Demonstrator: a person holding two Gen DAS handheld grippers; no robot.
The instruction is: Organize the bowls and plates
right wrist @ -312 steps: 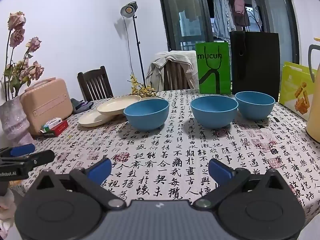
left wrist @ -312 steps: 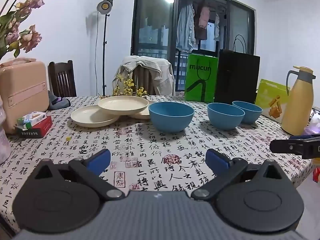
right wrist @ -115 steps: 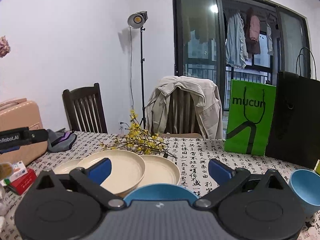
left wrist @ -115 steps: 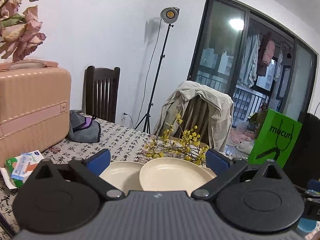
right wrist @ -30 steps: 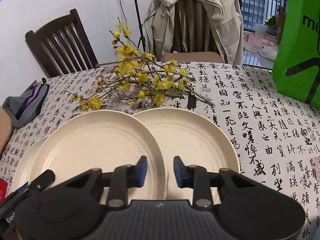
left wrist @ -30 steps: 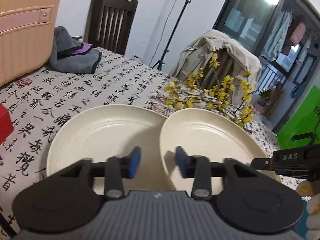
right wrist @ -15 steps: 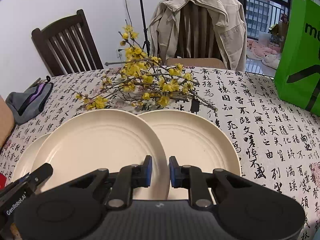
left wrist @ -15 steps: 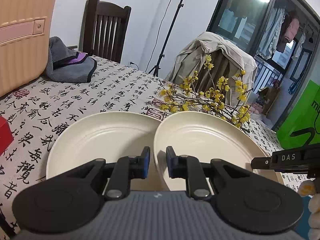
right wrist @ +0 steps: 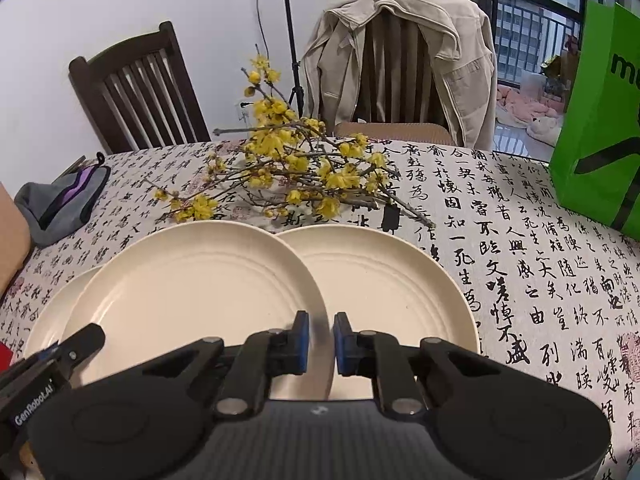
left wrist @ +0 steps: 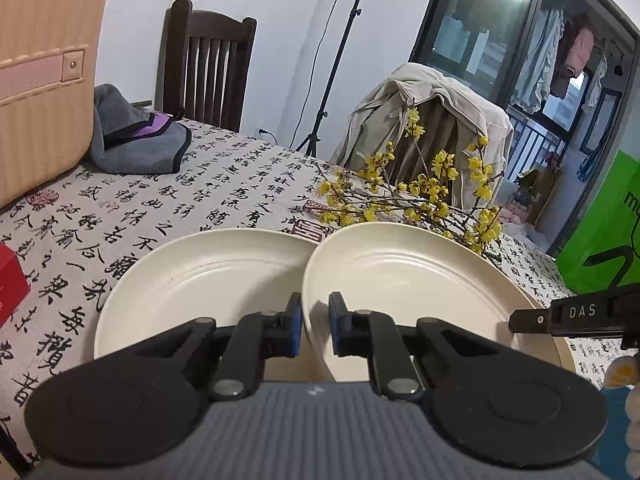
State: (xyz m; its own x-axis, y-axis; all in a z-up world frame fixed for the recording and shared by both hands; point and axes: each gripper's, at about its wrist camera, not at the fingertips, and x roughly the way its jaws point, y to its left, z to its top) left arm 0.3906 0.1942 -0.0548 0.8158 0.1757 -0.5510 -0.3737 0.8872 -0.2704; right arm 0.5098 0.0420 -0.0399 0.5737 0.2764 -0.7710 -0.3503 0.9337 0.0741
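Low in both frames, my left hand-held gripper (left wrist: 314, 330) and right hand-held gripper (right wrist: 320, 342) have just closed, each clamped on opposite rims of the top round cream plate (right wrist: 192, 292).

My left claw (left wrist: 314, 330) is tilted down and its blue pads (left wrist: 295, 330) have just closed together. My right claw (right wrist: 320, 342) points down more steeply; its pads (right wrist: 303, 340) have also just closed, pinched tight.
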